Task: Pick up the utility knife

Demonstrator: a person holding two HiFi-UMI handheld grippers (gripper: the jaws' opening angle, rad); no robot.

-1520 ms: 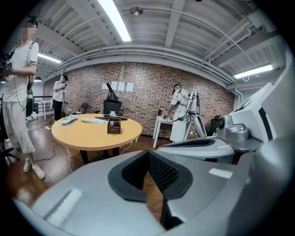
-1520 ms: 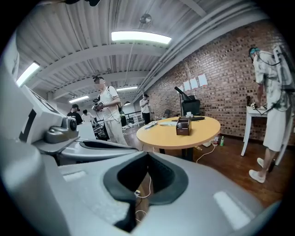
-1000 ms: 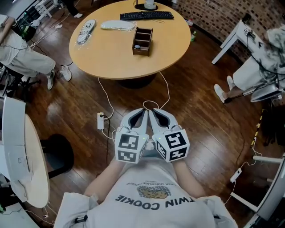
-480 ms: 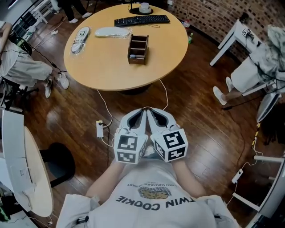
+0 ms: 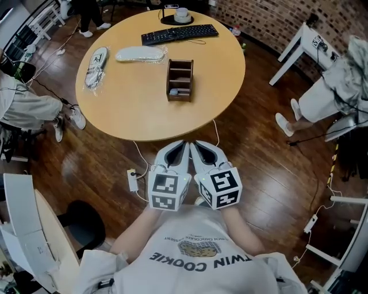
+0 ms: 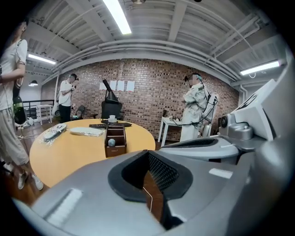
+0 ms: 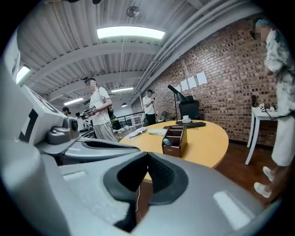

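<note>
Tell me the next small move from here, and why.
Probably bring both grippers forward to the near edge of the table, toward the wooden organizer. The left gripper and right gripper sit side by side above the floor, short of the table, fingers shut on nothing. I cannot make out the utility knife yet, so a closer look comes first.

- table [image 5: 132,109]: smooth matt pale wood top
- floor [image 5: 270,166]: glossy dark wood planks
- organiser [image 5: 179,96]: dark wood
- wall [image 5: 270,17]: rough brick
- left gripper [image 5: 184,143]: matt grey plastic
</note>
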